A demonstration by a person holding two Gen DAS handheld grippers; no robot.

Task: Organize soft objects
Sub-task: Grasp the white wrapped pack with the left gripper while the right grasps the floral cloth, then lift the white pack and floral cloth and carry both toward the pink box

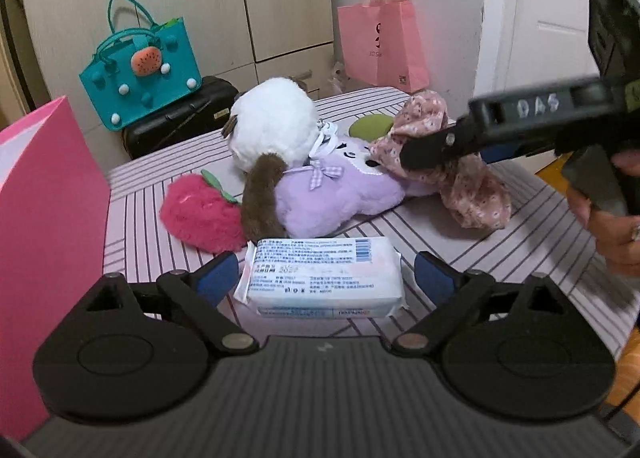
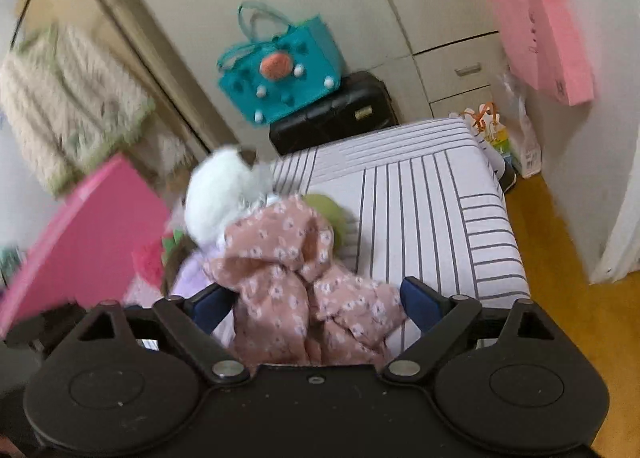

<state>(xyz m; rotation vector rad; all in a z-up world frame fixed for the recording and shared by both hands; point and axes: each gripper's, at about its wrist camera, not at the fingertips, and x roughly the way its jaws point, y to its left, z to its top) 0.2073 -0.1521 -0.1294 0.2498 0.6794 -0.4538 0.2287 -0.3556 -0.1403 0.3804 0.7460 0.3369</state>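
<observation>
Striped in grey on pale lilac, the surface (image 1: 460, 234) carries a heap of soft things. Largest is a white plush (image 1: 276, 122) with brown ears, leaning on a lilac plush (image 1: 332, 194); a fuzzy red strawberry plush (image 1: 200, 214) lies beside them. Pink floral fabric (image 2: 288, 290), crumpled and thin, drapes over the heap's near side, between the wide-spread right tongs (image 2: 316, 302). A white wrapped tissue pack (image 1: 324, 278) lies flat between the wide-spread left tongs (image 1: 320, 278), untouched.
</observation>
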